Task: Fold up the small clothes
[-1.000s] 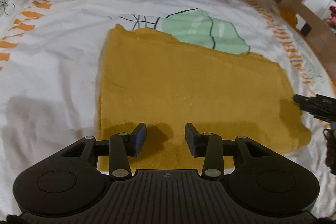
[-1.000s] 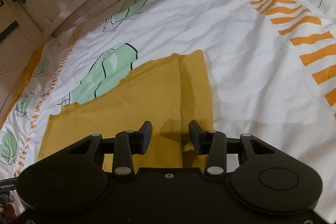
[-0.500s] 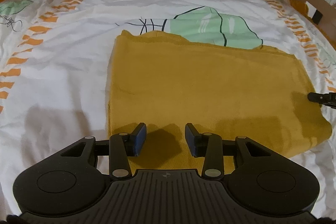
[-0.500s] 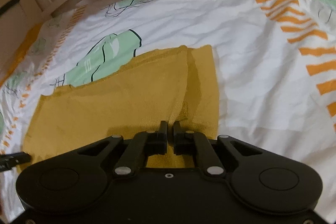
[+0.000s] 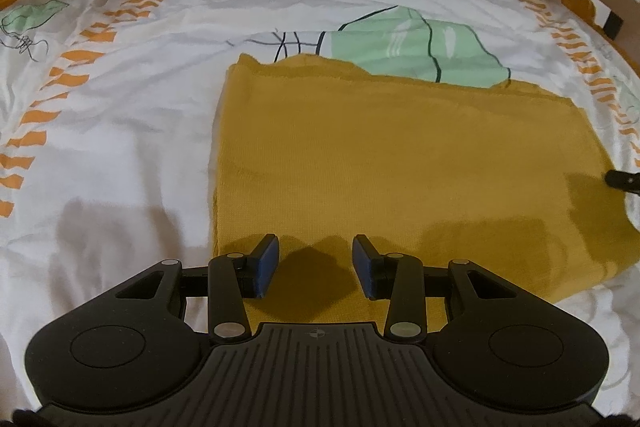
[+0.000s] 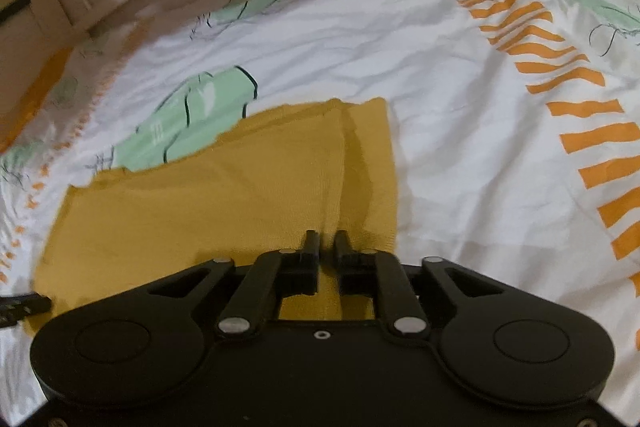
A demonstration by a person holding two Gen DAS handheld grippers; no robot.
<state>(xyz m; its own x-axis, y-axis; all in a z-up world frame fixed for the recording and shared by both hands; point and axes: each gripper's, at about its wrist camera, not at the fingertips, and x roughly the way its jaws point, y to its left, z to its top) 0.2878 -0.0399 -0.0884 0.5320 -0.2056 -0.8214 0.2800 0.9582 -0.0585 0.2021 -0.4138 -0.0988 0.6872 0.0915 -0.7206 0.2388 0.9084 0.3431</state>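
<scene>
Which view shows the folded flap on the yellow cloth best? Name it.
The right wrist view. The folded flap runs straight ahead of the right claw, its seam plain to see. The left wrist view shows the yellow cloth broad and flat, with the flap not discernible at its far right.

The left gripper [image 5: 315, 264] is matte black, with blue finger pads [image 5: 267, 264], silver pivot screws, round side discs and a ribbed centre plate bearing a small crosshair mark. The right gripper [image 6: 327, 251] is all black, with silver screws.
</scene>
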